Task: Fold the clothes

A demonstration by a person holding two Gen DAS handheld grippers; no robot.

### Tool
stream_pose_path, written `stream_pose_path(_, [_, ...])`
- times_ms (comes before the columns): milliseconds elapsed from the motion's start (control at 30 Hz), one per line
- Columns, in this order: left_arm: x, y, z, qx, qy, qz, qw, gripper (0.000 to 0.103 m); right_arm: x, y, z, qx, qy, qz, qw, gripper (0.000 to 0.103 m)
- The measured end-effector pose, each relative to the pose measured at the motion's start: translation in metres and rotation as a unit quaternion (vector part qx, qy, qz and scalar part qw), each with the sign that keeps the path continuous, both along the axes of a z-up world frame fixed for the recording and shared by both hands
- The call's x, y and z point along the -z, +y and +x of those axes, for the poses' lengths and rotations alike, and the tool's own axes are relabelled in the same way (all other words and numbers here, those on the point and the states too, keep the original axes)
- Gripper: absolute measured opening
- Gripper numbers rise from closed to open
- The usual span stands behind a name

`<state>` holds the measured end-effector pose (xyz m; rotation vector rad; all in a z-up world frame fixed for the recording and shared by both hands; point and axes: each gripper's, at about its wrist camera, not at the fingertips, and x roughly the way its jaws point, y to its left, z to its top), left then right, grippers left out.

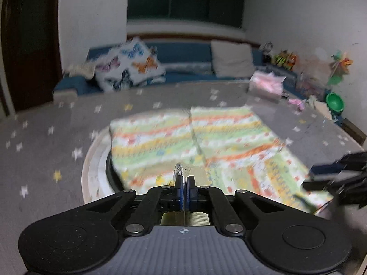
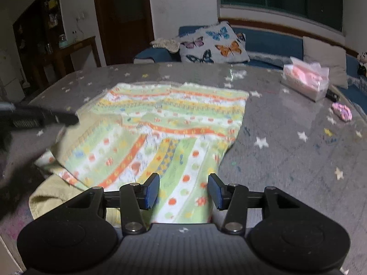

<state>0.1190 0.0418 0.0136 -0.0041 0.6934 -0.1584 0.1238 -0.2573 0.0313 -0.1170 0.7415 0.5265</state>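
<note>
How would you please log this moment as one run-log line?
left hand-held gripper: shut, nothing visibly gripped | right hand-held gripper: open over striped garment | garment: partly folded on star-print table

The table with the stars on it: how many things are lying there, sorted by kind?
Garments: 1, the striped garment
Tissue packs: 1, the pink pack
Small pink items: 1, a blurry pink thing, too unclear to name
Total: 3 on the table
</note>
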Motion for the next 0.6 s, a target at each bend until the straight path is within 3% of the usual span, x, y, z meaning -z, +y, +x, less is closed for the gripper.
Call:
stream_pose_path(233, [0.016,-0.001,0.002,-0.003,0.019,0.013,0.9997,0.003,0.000,0.017,0.025,-0.008,-0.012,0.000,1.000,0.047])
stream_pose_path(400, [0.027,0.002,0.005,-0.006,0.032,0.013,0.9994,0.004,0.019,0.018,0.050,0.004,0.011,-0.007,1.000,0.047])
stream_pose_path(600, [0.023,0.001,0.001,-0.013,0.025,0.021,0.9994,0.008,0.015,0.008,0.044,0.006,0.014,0.005,1.000,0.047])
